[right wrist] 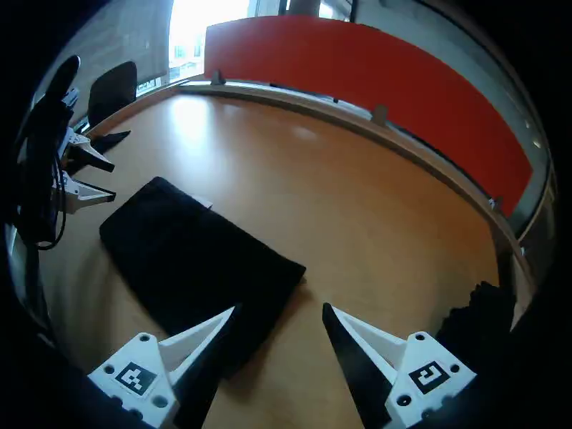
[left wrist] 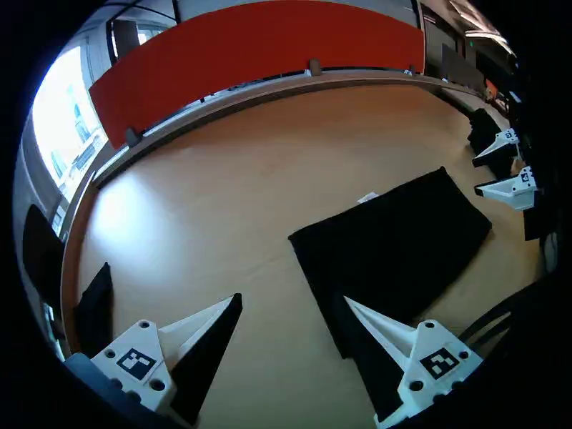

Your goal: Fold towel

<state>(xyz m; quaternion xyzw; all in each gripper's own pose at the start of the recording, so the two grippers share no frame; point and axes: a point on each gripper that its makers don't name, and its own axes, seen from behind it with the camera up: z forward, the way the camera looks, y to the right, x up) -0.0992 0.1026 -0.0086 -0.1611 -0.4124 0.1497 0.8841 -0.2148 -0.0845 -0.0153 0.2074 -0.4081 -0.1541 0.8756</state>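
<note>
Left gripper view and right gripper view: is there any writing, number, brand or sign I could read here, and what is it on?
No words, numbers or brands can be read in either view.
The square black-and-white markers on the fingers of the left gripper and the right gripper: coded patterns, not text.
The white tag at the edge of the black towel: too small to read.

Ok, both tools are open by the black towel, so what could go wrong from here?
1. The towel lies flat on the smooth table, so the left tool might scrape the wood or push it along instead of pinching it.
2. The right tool hovers near one corner, so uneven grips could leave a crooked fold.
</note>
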